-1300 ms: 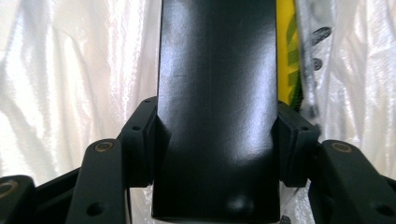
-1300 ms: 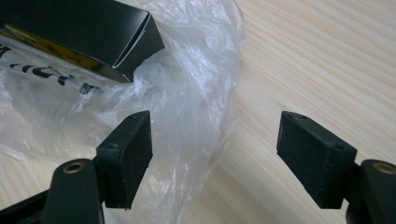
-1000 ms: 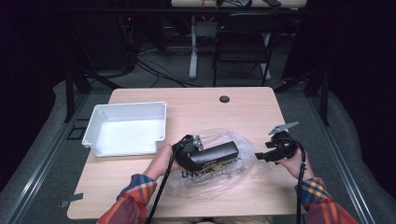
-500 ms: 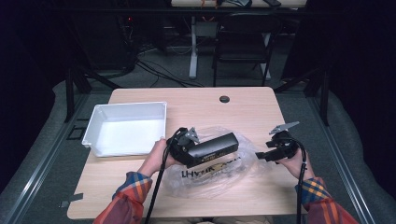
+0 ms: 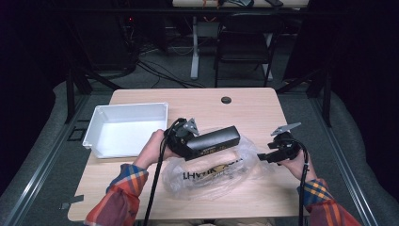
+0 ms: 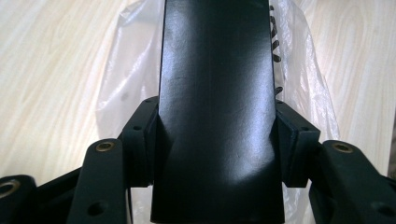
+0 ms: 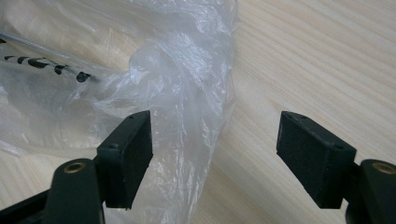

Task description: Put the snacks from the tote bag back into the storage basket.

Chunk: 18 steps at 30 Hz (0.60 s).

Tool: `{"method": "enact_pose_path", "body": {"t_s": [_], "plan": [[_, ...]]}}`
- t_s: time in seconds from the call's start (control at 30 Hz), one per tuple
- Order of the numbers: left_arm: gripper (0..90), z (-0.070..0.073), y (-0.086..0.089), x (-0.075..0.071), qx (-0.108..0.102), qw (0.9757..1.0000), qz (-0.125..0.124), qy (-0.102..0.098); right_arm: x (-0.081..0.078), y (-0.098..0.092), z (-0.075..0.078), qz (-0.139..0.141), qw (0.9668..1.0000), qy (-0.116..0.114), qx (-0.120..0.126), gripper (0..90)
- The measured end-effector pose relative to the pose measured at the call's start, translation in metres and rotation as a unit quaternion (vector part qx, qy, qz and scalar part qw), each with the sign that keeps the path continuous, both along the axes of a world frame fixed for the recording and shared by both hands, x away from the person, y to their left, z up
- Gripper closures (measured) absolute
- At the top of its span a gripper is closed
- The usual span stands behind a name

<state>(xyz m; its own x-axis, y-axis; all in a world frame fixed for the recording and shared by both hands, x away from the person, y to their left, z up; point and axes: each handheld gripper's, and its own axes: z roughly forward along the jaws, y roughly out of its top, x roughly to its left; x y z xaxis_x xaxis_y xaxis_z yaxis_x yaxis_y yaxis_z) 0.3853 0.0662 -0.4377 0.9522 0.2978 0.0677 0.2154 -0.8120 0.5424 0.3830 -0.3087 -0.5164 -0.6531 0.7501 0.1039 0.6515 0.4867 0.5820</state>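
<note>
The left gripper (image 5: 188, 141) clamped one end of the black box (image 5: 214, 140) above the plastic bag (image 5: 211, 172). The right gripper (image 7: 215, 158) gaped empty around a bag fold; held so far off-centre, the box risked tilting or slipping

one long black rectangular box (image 5: 214, 141), one crumpled clear plastic bag with black lettering (image 5: 211, 173), one white rectangular plastic tray (image 5: 124, 129), one light wooden table (image 5: 249, 106) with one small black round grommet (image 5: 226, 100), and two black two-jaw grippers (image 5: 188, 141) (image 5: 270, 155).

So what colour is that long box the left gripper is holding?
The long box is black with small gold lettering on its side, best seen in the high view, clamped in the left gripper.
</note>
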Motion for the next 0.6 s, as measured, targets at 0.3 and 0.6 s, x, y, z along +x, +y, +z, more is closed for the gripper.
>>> {"method": "enact_pose_path", "body": {"t_s": [0.3, 0.6], "plan": [[43.5, 0.018, 0.018, 0.006, 0.007, 0.9999, -0.011, -0.001, 0.0, 0.0, -0.001, 0.0, 1.0, 0.0, 0.0, 26.4], [43.5, 0.029, 0.04, 0.009, 0.008, 0.9999, -0.012, -0.006, 0.001, 0.001, -0.002, 0.001, 1.0, 0.003, 0.001, 26.4]]}}
